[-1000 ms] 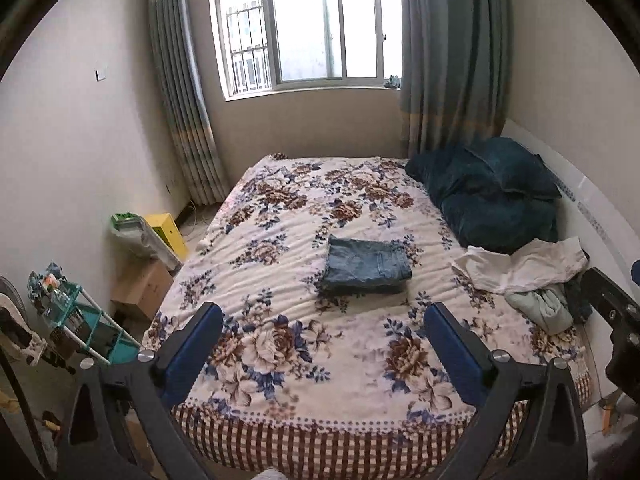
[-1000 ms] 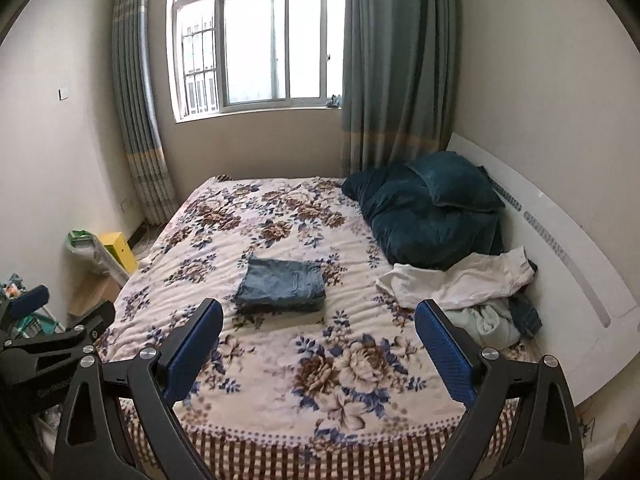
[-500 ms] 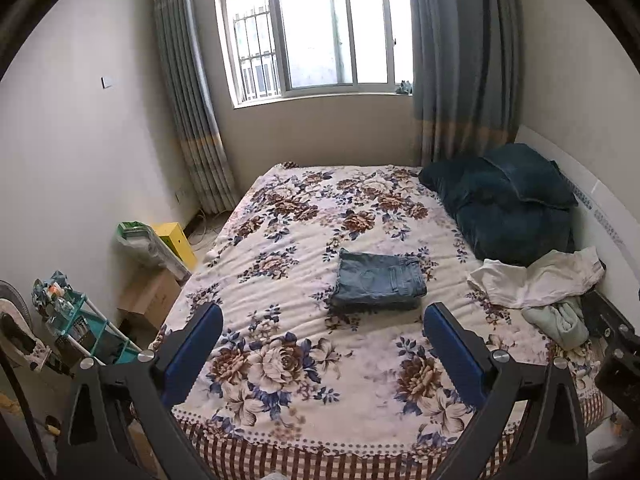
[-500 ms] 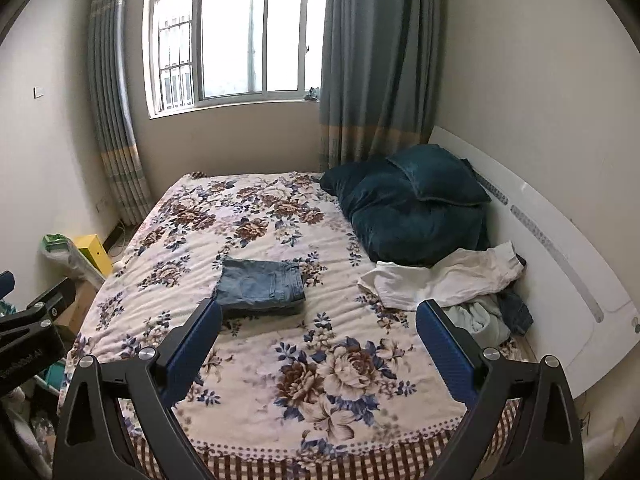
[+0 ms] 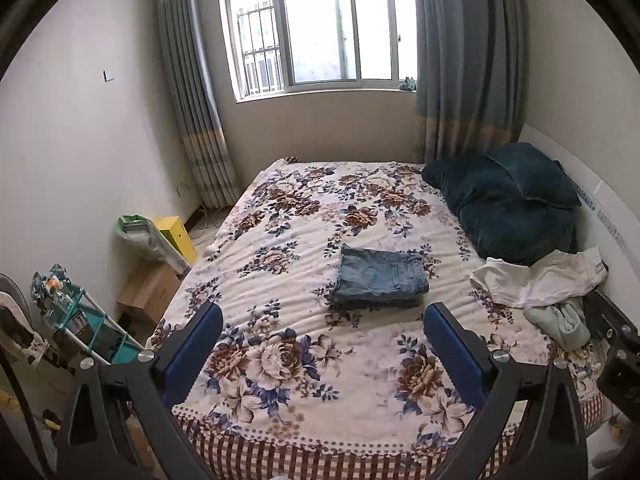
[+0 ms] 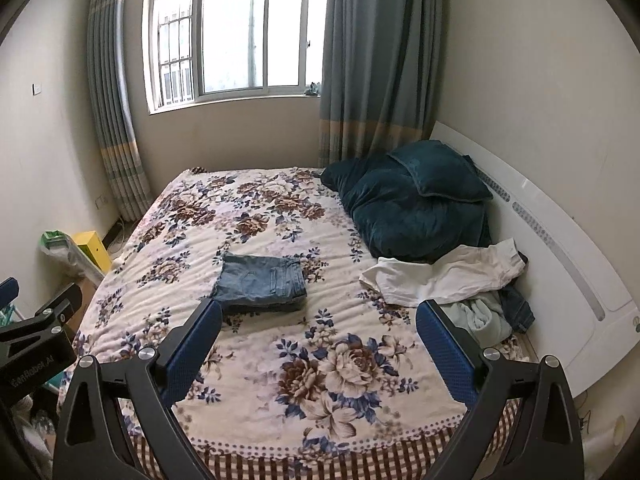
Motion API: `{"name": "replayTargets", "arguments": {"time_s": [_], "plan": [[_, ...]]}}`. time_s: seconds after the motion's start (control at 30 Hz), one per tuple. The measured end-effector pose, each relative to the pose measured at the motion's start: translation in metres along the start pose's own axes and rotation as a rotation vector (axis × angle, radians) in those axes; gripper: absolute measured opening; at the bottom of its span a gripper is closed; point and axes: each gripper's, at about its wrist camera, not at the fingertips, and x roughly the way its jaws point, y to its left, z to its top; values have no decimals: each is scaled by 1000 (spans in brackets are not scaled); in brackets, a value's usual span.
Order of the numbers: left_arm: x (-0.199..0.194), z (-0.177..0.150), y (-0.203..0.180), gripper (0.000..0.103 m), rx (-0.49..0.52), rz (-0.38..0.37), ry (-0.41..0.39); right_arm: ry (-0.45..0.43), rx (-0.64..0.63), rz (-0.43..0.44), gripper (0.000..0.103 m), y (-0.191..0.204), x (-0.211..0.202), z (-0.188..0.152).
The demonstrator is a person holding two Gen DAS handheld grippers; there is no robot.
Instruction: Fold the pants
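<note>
A pair of blue jeans lies folded into a neat rectangle in the middle of the floral bed cover; it also shows in the right wrist view. My left gripper is open and empty, held back over the foot of the bed, well short of the jeans. My right gripper is open and empty too, at about the same distance. The right gripper's body shows at the right edge of the left wrist view.
A pile of white and pale green clothes lies at the bed's right side by the white headboard. Dark teal pillows and a quilt sit behind it. Boxes, a yellow bin and a teal rack stand left of the bed.
Both grippers have pulled back and up from the bed, so the bed and jeans look farther away. The jeans have not moved. Both grippers stay open.
</note>
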Motion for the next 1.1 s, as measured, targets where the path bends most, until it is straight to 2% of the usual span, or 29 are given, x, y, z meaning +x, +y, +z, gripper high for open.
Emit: {"name": "replayTargets", "arguments": {"time_s": [1.1], "plan": [[-1,0,-5,103,-4,-20,6,7,9,11,100,4,2,-9]]}}
